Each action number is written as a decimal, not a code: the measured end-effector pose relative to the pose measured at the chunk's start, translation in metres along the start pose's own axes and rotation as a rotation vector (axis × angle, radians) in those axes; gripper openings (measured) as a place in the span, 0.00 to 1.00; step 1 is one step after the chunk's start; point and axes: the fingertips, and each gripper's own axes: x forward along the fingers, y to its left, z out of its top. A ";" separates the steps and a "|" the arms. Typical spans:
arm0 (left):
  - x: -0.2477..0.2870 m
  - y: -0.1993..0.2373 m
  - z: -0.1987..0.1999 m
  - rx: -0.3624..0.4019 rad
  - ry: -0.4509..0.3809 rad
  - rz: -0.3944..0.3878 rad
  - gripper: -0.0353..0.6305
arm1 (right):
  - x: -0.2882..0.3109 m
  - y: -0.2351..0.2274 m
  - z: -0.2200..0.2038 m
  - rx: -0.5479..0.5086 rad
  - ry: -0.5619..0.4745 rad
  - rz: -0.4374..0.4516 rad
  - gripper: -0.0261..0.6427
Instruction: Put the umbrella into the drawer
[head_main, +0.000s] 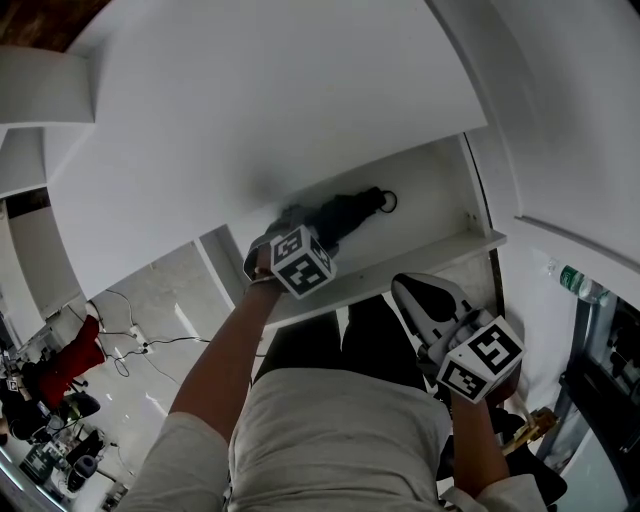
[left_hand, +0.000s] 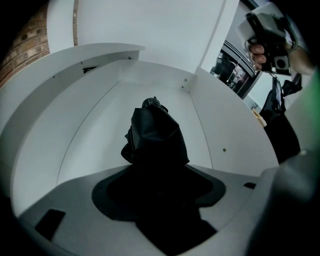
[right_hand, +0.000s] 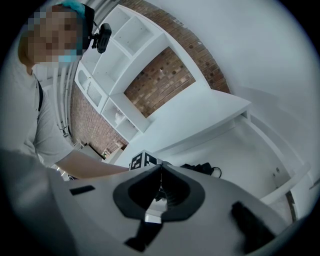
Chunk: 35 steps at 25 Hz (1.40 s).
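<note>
Left gripper view had the left gripper (left_hand: 160, 175), fingers wide but clamped on the near end of the black umbrella (left_hand: 155, 135); best, I'd say, to settle it flat before letting go. Beyond the fingers it ran along the open drawer's (left_hand: 100, 130) floor. The right gripper (right_hand: 161, 170) hung outside, fingers together, empty.

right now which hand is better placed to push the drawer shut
Right. The right claw is shut, empty and just outside the drawer front, free to push. The left claw is down inside the drawer with the umbrella between its jaws, so it must pull out first.
</note>
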 end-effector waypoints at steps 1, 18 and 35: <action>0.000 0.000 0.000 0.001 0.002 -0.002 0.49 | 0.000 0.000 0.000 -0.001 0.001 0.001 0.08; -0.001 -0.001 0.003 0.011 0.021 0.003 0.52 | -0.004 0.012 -0.006 -0.019 0.009 0.018 0.08; -0.019 -0.005 0.004 -0.014 0.011 -0.002 0.56 | -0.009 0.027 0.005 -0.044 -0.025 0.028 0.08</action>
